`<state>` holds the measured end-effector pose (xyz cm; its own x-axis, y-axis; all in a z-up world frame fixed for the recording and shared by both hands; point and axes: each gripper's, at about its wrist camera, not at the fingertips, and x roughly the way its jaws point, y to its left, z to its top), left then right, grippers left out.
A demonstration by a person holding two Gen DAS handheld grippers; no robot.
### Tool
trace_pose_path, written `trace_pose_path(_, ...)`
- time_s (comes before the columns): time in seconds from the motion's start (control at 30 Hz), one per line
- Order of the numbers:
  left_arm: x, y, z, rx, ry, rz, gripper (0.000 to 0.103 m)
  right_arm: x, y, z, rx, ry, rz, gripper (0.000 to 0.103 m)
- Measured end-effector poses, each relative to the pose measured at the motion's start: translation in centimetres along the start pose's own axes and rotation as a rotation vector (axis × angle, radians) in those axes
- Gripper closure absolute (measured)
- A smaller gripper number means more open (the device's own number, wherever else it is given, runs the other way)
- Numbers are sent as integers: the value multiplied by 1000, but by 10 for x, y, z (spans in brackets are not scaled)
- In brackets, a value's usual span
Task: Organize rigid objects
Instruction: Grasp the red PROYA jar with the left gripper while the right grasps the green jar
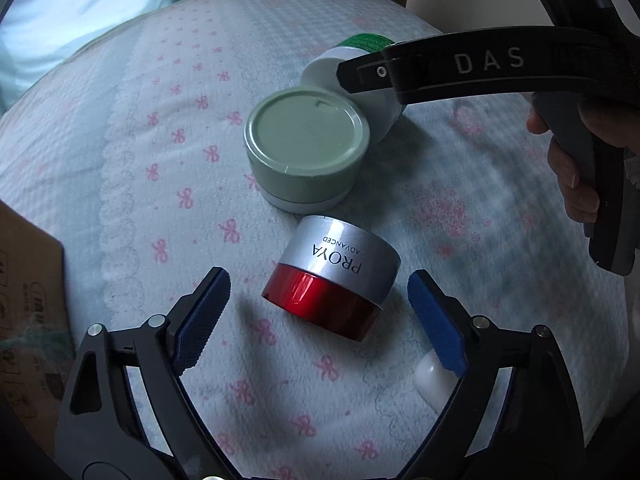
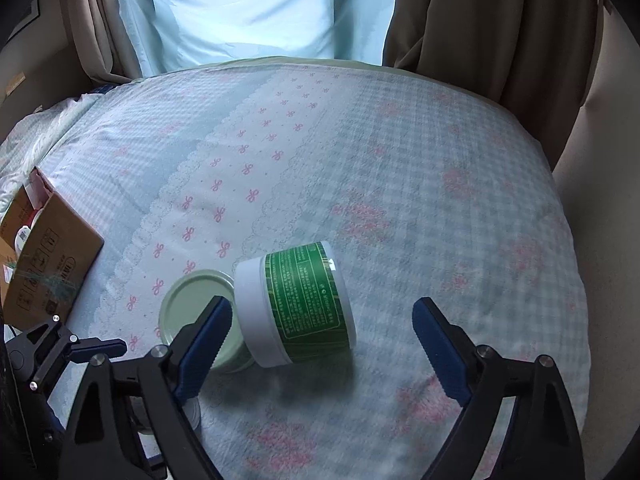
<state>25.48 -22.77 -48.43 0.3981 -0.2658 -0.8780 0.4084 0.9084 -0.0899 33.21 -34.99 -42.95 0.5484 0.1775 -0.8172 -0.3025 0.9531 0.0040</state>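
A red and silver PROYA jar (image 1: 334, 276) lies tilted on the bed sheet, just ahead of my open left gripper (image 1: 320, 312) and between its fingers. Behind it stands a pale green jar (image 1: 306, 148), which also shows in the right wrist view (image 2: 192, 308). A white jar with a green label (image 2: 300, 304) lies on its side, touching the pale green jar. My open right gripper (image 2: 322, 344) is over it, apart from it. In the left wrist view the right gripper (image 1: 360, 74) partly covers this white jar (image 1: 360, 80).
A cardboard box (image 2: 48, 256) holding several items stands at the left on the bed sheet (image 2: 400, 160). A small white object (image 1: 430, 376) lies behind my left gripper's right finger. Curtains (image 2: 480, 20) hang beyond the bed.
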Motion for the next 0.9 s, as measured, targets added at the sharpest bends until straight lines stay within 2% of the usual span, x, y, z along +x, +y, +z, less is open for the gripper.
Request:
trace_pose_path(0.2, 13, -1, 2, 13, -35, 2, 26, 12, 1, -3, -13, -38, 50, 26)
trace_pose_path(0.3, 15, -3, 3, 39, -55, 3, 36, 13, 3, -2, -26, -52, 91, 37)
trace_pose_path(0.33, 15, -4, 3, 49, -62, -5, 43, 13, 3, -2, -28, -57, 99, 42)
trace_pose_path(0.4, 15, -9, 2, 74, -65, 13, 43, 13, 4, -3, -36, -65, 100, 43)
trace_pose_path(0.47, 15, -10, 1, 83, -67, 19, 43, 11, 2, -3, -32, -81, 105, 49)
trace_pose_path(0.9, 12, -4, 9, 54, -50, 14, 44, 9, -2, 4, -7, -75, 77, 49)
